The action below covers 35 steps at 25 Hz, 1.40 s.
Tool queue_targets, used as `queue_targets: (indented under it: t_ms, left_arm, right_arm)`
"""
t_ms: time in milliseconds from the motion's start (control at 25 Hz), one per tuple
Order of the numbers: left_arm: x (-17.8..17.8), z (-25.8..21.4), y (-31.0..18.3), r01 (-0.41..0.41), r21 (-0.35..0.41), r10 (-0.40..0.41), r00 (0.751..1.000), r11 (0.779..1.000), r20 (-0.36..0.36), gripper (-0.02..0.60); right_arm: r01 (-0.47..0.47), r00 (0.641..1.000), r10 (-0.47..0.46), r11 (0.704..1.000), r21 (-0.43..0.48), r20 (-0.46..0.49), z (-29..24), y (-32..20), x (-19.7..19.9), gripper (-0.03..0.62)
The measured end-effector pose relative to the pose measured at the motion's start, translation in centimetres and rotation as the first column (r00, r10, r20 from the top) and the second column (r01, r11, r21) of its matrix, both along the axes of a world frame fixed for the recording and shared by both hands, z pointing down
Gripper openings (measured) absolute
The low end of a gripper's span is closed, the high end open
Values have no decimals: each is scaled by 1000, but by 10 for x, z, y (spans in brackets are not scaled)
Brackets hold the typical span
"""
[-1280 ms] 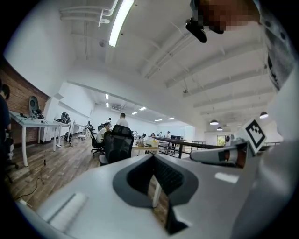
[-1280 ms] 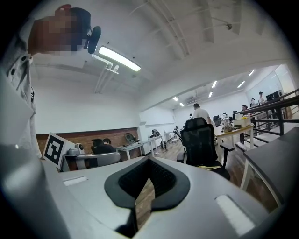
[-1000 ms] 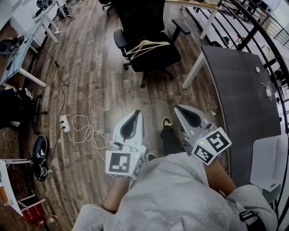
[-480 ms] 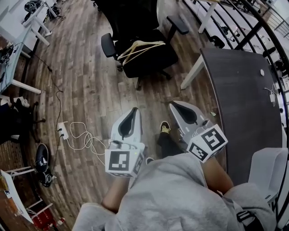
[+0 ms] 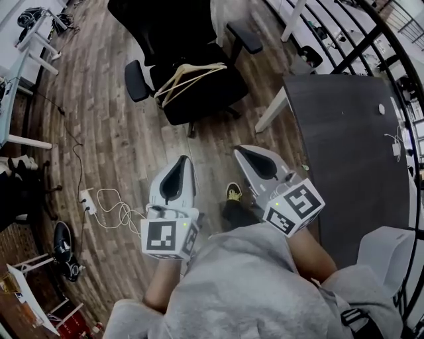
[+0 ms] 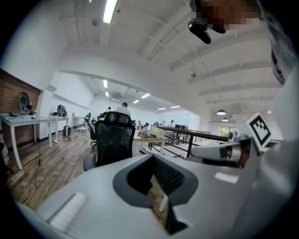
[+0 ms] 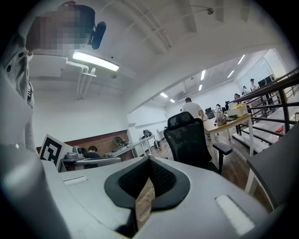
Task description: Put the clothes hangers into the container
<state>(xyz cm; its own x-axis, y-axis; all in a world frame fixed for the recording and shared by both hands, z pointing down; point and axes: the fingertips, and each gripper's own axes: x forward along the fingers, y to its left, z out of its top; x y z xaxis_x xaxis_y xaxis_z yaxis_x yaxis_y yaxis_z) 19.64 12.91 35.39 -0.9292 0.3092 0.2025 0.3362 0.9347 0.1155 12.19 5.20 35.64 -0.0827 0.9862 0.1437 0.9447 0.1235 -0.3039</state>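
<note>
Head view: the clothes hangers (image 5: 191,75) lay mid-seat on the chair (image 5: 213,94), well ahead of us. Left gripper view: our left gripper (image 6: 153,157) was closed, empty. Right gripper view: our right gripper (image 7: 149,158) likewise. We judged the jaws needed opening before we reached one hanger.

Wood floor (image 5: 112,139) w/ 1 blk office chair (image 5: 218,99) & dark desk (image 5: 344,152); white ceiling (image 6: 140,42), strip lights (image 6: 110,9).

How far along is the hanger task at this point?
Done: nothing that shows. The wooden hangers lie together on the seat of the black office chair, and no container is in view. In hand: nothing; the left gripper and right gripper are both shut and empty, held short of the chair. Left: reach the chair, pick up the hangers, and put them into the container.
</note>
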Motion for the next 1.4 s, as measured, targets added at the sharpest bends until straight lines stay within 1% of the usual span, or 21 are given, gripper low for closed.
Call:
queue_targets:
  t_ms: [160,360,520,680,840,1080,1400]
  left_arm:
    - [-26,1,17,32,-6,-32,999,999,-14,9]
    - [-54,2,33,63,-9,-63,998,998,-24,9]
    - [-66,2,44,91,-16,-91,995,996,-37,9]
    - [-74,3,49,102,-9,-103,994,995,-43,9]
    - [-80,2,52,105,-15,-106,993,994,-45,9]
    - [-97,-1,44,86,-22,-87,996,996,-36,9]
    - [-93,-4,32,79,-22,-80,996,997,-33,9]
  right_arm:
    - [4,1000,-5,1000,-12,-20,0,11,-34,-2]
    - [11,1000,-12,1000,-19,-24,0,19,-70,-2]
    - [13,999,-14,1000,-25,-35,0,21,-94,-2]
    - [5,999,-6,1000,-30,-35,1,21,-112,-2]
    - [0,1000,-1,999,-34,-27,-1,19,-121,-2]
    - [1,1000,-2,999,-34,-24,-1,14,-136,-2]
    - [8,1000,-9,999,-39,-23,-4,5,-128,-2]
